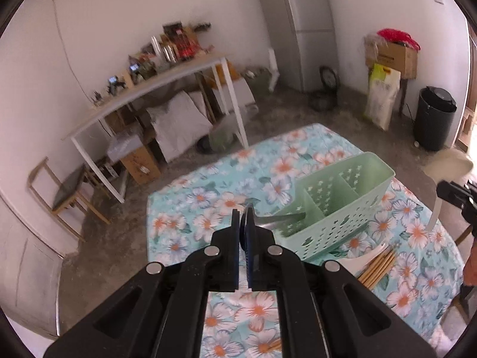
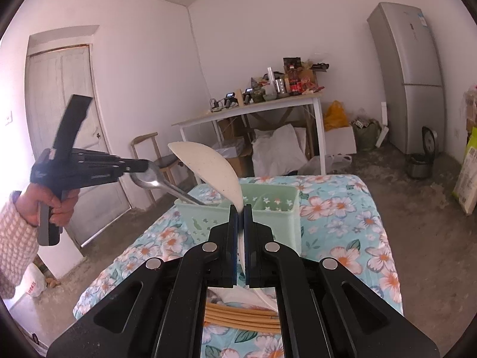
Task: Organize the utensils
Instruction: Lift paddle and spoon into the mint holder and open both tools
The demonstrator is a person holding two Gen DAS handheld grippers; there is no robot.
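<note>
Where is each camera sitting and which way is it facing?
Left wrist: rides on the left tool, aimed down across the floral table at the green caddy; its shut fingers pinch a metal spoon.
Right wrist: rides on the right tool, facing the caddy; it grips a white rice paddle; the hand and checked sleeve with the left tool show.
Shared: caddy, table, spoon, chopsticks, fridge.
</note>
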